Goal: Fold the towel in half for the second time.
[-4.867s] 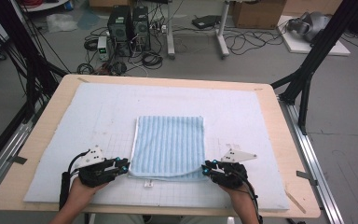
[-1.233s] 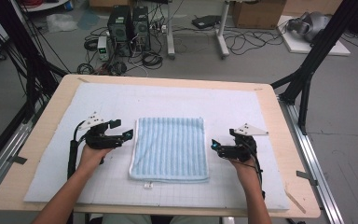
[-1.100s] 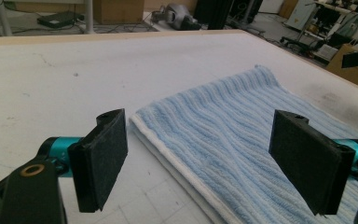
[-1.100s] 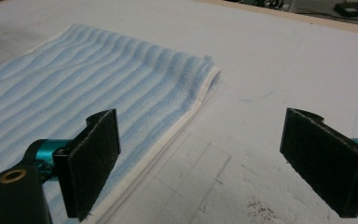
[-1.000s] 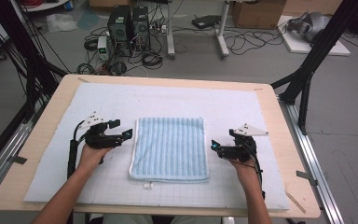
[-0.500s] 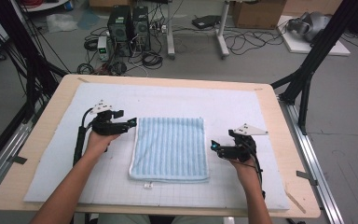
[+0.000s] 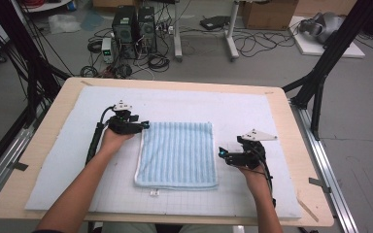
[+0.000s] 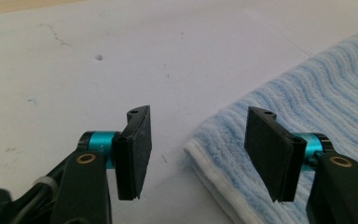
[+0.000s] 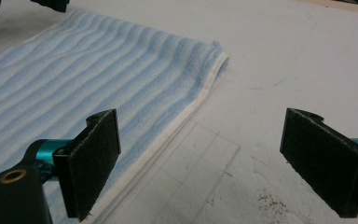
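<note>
Towel (image 7: 177, 154) is the landmark: folded light-blue ribbed terry, lying flat mid-worktop on the white mat (image 7: 53, 160), white hem round the edges, small tag at its near edge.

Handling, my read: light, fully limp, no stiffness. It will sag and drape from any pinch point. Pile is grippy, so slip is unlikely; not fragile. The folded layers could separate if only the top ply gets caught. Best grab points are the corners or the hemmed edge, pinching through all layers.

Orientation: slightly longer front-to-back than wide, so the long axis runs away from the person toward the far side of the worktop. The ribs run the same way. Edges sit roughly square to the worktop.

Left hand-held gripper (image 8: 196, 154) is at the towel's far-left corner. Its jaws have just been closing but are still apart; the corner (image 8: 200, 147) lies in the gap, and the right-side pad (image 8: 268, 154) sits over the pile. I see no pinch yet.

Right hand-held gripper (image 9: 205, 168) is just off the towel's right edge. Its jaws are wide apart, straddling the hem (image 9: 186, 119) and bare mat, holding nothing.
</note>
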Demonstrator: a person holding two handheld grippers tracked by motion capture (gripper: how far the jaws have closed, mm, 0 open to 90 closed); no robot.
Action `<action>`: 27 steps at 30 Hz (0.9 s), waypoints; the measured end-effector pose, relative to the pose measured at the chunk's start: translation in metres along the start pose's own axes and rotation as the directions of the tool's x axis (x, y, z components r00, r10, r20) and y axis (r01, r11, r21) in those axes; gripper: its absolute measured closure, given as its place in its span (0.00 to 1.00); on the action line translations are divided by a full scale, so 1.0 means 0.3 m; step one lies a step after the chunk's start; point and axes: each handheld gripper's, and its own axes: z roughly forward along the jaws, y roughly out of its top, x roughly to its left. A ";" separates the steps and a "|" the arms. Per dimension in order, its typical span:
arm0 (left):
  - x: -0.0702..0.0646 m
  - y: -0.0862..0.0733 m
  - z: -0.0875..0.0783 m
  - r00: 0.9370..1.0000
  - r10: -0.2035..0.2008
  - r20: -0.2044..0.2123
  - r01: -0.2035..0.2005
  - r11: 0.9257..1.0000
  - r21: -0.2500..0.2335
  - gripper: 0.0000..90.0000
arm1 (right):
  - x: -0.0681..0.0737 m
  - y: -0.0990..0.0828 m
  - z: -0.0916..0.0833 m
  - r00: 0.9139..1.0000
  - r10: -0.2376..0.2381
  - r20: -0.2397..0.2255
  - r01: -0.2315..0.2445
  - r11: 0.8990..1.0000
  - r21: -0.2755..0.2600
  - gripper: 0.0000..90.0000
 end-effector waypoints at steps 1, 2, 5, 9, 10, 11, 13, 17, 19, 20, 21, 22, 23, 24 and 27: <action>-0.002 0.000 0.010 1.000 0.009 0.004 -0.009 1.000 0.014 0.49 | -0.002 0.000 0.000 1.000 -0.003 -0.001 0.003 1.000 -0.001 0.13; -0.004 -0.002 0.018 1.000 0.015 0.007 -0.015 1.000 0.026 0.51 | -0.002 -0.001 0.000 1.000 0.001 -0.001 -0.001 1.000 0.001 0.13; -0.010 -0.009 0.033 0.999 0.046 0.018 -0.047 0.997 0.061 0.58 | -0.007 -0.002 -0.002 1.000 0.003 0.001 -0.003 1.000 -0.002 0.13; -0.018 -0.010 0.034 0.997 0.072 0.026 -0.074 0.995 0.065 0.74 | -0.008 -0.005 -0.002 1.000 0.009 0.000 -0.009 1.000 0.002 0.13; -0.018 -0.010 0.034 0.997 0.072 0.026 -0.074 0.995 0.065 0.79 | -0.007 -0.006 -0.001 1.000 0.007 0.001 -0.007 1.000 0.002 0.13; -0.021 -0.010 0.034 0.997 0.076 0.035 -0.078 0.995 0.063 0.87 | -0.006 -0.005 0.000 1.000 0.004 -0.001 -0.004 1.000 0.003 0.13; -0.023 -0.011 0.034 0.995 0.098 0.033 -0.100 0.993 0.063 0.93 | -0.004 -0.005 0.002 1.000 0.009 -0.002 -0.009 1.000 0.006 0.13; -0.016 -0.014 0.035 0.997 0.068 0.044 -0.071 0.996 0.053 0.95 | -0.005 -0.002 0.014 1.000 0.008 -0.007 -0.008 1.000 0.011 0.12; -0.016 -0.014 0.035 0.996 0.072 0.045 -0.074 0.996 0.054 0.95 | -0.005 0.003 0.024 1.000 0.017 -0.015 -0.017 1.000 0.016 0.13; -0.016 -0.014 0.035 0.996 0.072 0.045 -0.074 0.996 0.054 0.95 | -0.006 0.006 0.030 1.000 0.026 -0.016 -0.026 0.999 0.022 0.13; -0.016 -0.014 0.035 0.996 0.072 0.046 -0.074 0.996 0.053 0.95 | -0.008 0.009 0.038 0.999 0.028 -0.019 -0.027 0.999 0.021 0.12; -0.016 -0.015 0.035 0.997 0.066 0.044 -0.068 0.996 0.053 0.95 | -0.009 0.011 0.046 0.999 0.039 -0.016 -0.039 0.999 0.023 0.12; -0.014 -0.015 0.035 0.997 0.066 0.044 -0.069 0.996 0.054 0.95 | -0.012 0.012 0.057 0.999 0.044 -0.018 -0.043 0.999 0.030 0.12; -0.014 -0.015 0.035 0.997 0.066 0.044 -0.069 0.996 0.054 0.95 | -0.014 0.015 0.068 0.999 0.048 -0.017 -0.047 0.998 0.040 0.12; -0.012 -0.015 0.035 0.997 0.057 0.049 -0.060 0.997 0.054 0.95 | -0.029 0.036 0.106 0.997 0.066 -0.026 -0.064 0.996 0.058 0.12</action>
